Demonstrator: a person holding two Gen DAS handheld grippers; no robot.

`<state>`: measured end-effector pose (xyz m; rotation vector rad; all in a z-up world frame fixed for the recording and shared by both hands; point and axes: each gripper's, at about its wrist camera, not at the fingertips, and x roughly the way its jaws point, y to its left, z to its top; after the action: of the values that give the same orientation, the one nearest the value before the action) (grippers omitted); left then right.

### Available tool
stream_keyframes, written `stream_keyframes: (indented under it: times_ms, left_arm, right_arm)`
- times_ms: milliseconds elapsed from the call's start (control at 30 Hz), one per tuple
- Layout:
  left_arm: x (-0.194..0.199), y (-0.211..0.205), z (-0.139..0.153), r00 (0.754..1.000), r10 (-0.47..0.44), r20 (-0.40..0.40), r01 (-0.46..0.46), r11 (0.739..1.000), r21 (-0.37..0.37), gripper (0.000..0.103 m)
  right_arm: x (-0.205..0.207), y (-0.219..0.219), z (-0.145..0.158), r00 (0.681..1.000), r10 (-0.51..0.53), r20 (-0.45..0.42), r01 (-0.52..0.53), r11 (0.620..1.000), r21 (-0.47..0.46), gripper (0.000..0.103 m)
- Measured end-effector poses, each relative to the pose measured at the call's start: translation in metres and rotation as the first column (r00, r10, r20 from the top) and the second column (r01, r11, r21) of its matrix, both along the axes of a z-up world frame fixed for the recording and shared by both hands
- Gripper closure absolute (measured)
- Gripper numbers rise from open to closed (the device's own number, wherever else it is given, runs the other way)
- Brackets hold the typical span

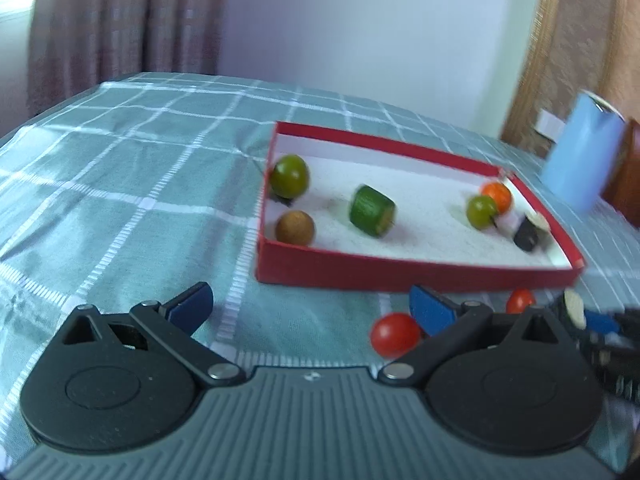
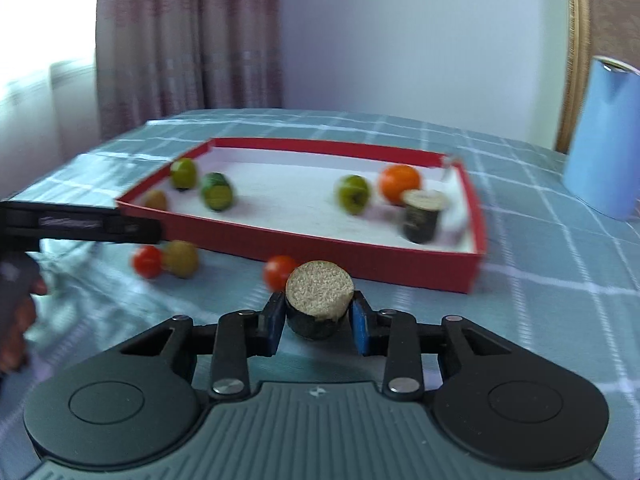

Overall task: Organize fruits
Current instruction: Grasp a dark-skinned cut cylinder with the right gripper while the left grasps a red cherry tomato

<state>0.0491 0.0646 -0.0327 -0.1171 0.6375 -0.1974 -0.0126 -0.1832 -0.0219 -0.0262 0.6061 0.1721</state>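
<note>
A red tray [image 1: 360, 270] [image 2: 360, 256] with a white floor lies on the checked cloth. It holds two green balls [image 1: 289, 175], a brown ball [image 1: 295, 227], a green cylinder [image 1: 372, 211], an orange ball [image 1: 497, 195] and a dark cylinder [image 1: 530, 232]. Two red tomatoes [image 1: 394, 334] [image 2: 279, 271] and an olive ball [image 2: 181, 258] lie on the cloth in front of the tray. My left gripper [image 1: 312, 306] is open and empty, near the left tomato. My right gripper [image 2: 318, 322] is shut on a dark cylinder with a beige top [image 2: 319, 300], just before the tray.
A tall blue cylinder [image 1: 580, 152] [image 2: 604, 136] stands on the cloth to the right of the tray. A curtain and a white wall are behind the table. The left gripper's body [image 2: 80, 226] shows at the left in the right wrist view.
</note>
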Motion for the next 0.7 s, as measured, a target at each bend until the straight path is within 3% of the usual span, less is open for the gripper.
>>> stream_keyframes:
  times_ms: [100,300,533,600,700]
  left_arm:
    - [-0.01,-0.001,0.001,0.999,-0.042,0.016,0.042,0.999,0.024,0.0]
    - [-0.026,-0.018,0.001,0.992,-0.11,0.062,0.099,0.982,0.159,0.0]
    - [-0.032,-0.055,-0.005,0.975,-0.212,0.061,0.177,0.917,0.358,0.0]
    - [-0.035,-0.061,-0.005,0.973,-0.215,0.086,0.165,0.903,0.396,0.0]
    - [-0.037,-0.066,-0.006,0.966,-0.24,0.096,0.179,0.889,0.421,0.008]
  right_arm:
    - [0.003,-0.013,-0.002,1.0,-0.021,-0.014,0.021,0.999,0.032,0.069]
    - [0.006,-0.011,-0.004,1.0,-0.001,-0.017,0.002,0.999,0.037,0.069]
    - [0.007,-0.012,-0.004,1.0,0.001,-0.018,-0.001,0.999,0.042,0.069]
    - [0.007,-0.012,-0.004,1.0,0.001,-0.018,-0.001,0.999,0.043,0.069]
    - [0.007,-0.012,-0.004,1.0,0.001,-0.018,-0.001,0.999,0.044,0.069]
